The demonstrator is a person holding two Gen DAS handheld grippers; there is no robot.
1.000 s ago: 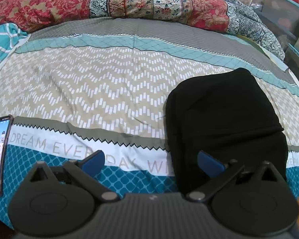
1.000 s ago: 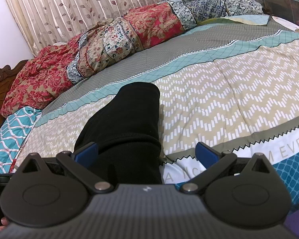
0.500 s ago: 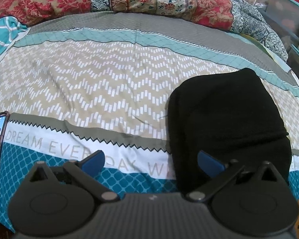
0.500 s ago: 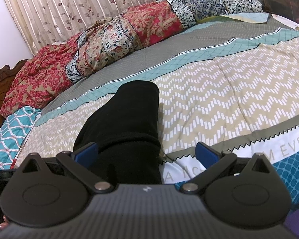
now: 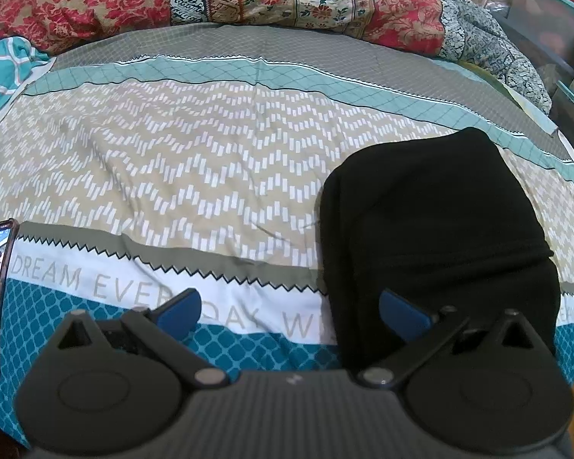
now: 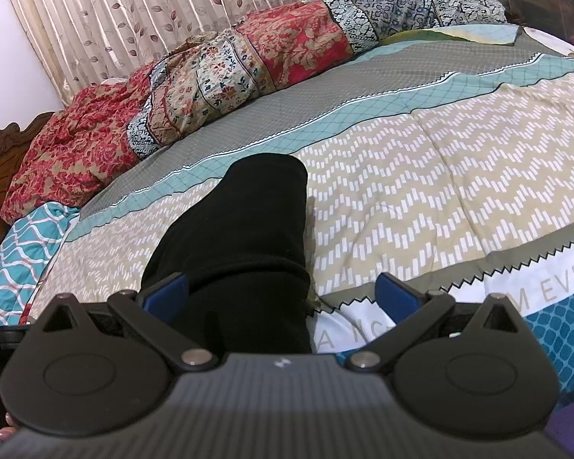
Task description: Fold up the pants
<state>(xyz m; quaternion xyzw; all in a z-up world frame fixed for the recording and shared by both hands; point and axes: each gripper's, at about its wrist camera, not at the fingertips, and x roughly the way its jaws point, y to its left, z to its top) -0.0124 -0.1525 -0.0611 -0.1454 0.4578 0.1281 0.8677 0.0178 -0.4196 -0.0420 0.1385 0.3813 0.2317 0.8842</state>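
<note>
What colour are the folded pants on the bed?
Plain black pants, no visible pattern; clearest in the left wrist view.

Black claw bodies w/ blue fingertips.

Right tongs gape empty above the seemingly folded black pants on the bedspread.

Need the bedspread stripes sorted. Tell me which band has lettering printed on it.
The white band nearest the grippers, reading "DREAM EVERYDAY"; the others carry only patterns.
</note>
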